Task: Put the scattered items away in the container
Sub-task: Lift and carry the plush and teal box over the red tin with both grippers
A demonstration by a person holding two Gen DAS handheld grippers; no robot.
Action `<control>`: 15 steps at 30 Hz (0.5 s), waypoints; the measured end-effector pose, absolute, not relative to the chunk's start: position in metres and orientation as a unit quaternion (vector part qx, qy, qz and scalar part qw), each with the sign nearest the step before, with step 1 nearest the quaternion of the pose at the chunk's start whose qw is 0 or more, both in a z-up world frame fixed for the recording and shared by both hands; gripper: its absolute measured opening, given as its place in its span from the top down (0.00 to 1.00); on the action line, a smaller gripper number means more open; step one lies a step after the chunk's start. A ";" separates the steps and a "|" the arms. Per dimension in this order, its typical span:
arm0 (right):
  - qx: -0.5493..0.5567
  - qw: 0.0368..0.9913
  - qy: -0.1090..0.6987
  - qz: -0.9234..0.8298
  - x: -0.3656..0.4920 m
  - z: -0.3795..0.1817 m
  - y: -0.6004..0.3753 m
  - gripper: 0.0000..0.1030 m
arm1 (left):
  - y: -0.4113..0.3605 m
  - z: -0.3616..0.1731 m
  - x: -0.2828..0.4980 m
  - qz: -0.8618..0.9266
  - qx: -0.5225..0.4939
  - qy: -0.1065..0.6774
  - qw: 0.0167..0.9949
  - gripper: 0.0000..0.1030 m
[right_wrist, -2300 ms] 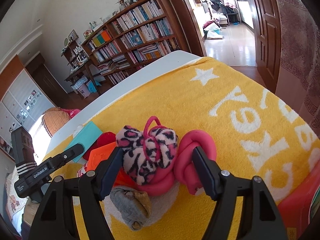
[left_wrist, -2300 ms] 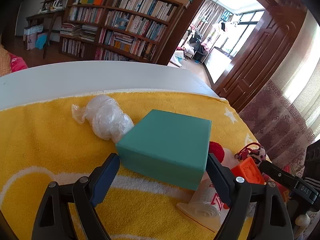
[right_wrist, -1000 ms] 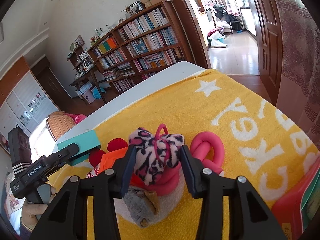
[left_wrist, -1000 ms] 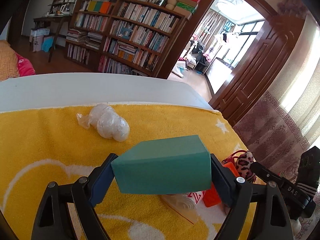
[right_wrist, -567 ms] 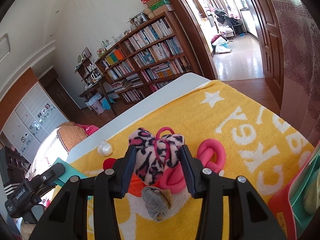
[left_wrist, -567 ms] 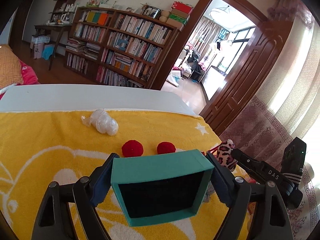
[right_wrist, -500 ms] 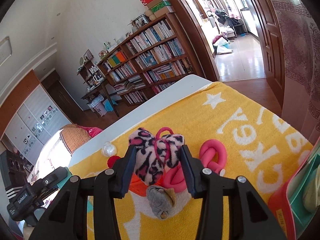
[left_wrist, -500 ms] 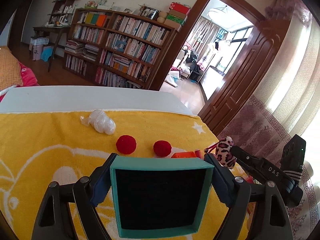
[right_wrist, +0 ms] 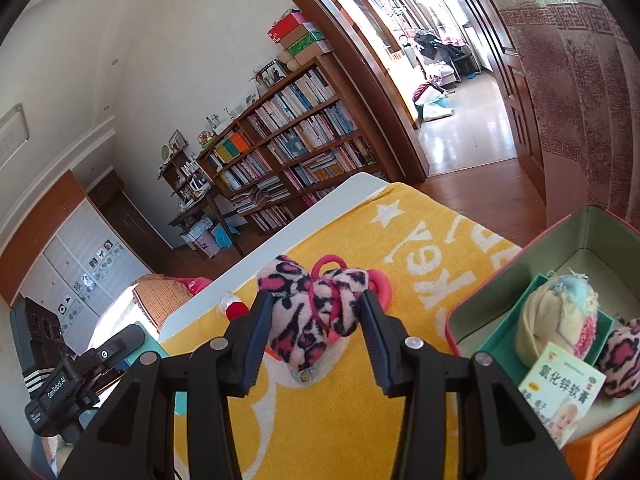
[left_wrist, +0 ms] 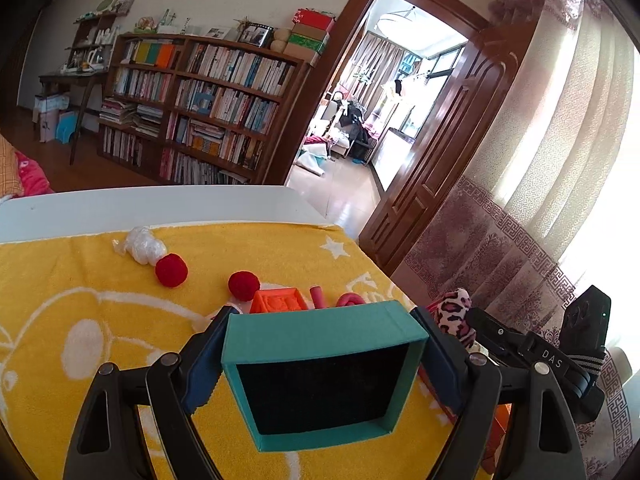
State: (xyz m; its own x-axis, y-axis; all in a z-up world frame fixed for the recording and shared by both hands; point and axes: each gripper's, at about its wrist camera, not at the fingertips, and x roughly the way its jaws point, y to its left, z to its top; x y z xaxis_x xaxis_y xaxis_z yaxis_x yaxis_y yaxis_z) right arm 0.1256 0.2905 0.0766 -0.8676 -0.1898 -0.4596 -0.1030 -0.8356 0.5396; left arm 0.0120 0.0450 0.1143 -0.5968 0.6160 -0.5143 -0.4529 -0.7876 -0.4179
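Both wrist views close, angled down; share yellow towel (left_wrist: 80,280), bookshelf (right_wrist: 292,136).

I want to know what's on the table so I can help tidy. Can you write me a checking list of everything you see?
Surface: yellow towel with white print, over a white table.
Job's things: teal box held off the towel, its open side facing the camera; leopard scrunchie held; two red pompoms and an orange tray lying on the towel.
Container: red tin already holding a knitted hat, a small carton and another leopard piece.
Clutter: clear plastic bag near the towel's far edge.
Grippers: left gripper clamps the teal box; right gripper clamps the scrunchie.
Cables: nothing seen.
Surroundings: bookshelf, open doorway, curtain.
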 end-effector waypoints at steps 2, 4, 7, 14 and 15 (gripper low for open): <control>0.250 0.006 -0.286 -0.925 0.142 0.082 0.308 0.53 | 0.064 0.118 0.015 0.879 -0.332 -0.122 0.319 0.15; 0.239 -0.013 -0.286 -0.928 0.160 0.088 0.326 0.53 | 0.085 0.123 0.020 0.874 -0.330 -0.119 0.336 0.15; 0.226 -0.042 -0.285 -0.930 0.188 0.096 0.353 0.53 | 0.118 0.130 0.027 0.867 -0.327 -0.108 0.361 0.15; 0.227 -0.094 -0.293 -0.924 0.228 0.094 0.403 0.53 | 0.199 0.144 0.036 0.847 -0.324 -0.084 0.414 0.15; 0.228 -0.098 -0.293 -0.923 0.232 0.093 0.407 0.53 | 0.210 0.146 0.037 0.845 -0.323 -0.080 0.420 0.15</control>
State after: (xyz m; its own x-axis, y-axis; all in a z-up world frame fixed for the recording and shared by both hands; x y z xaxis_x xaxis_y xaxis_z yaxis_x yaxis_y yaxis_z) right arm 0.2315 0.4072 0.0933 -0.8769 0.0479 -0.4782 -0.3152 -0.8086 0.4969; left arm 0.0369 0.2103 0.1464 -0.4397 0.7606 -0.4776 -0.6572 -0.6349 -0.4062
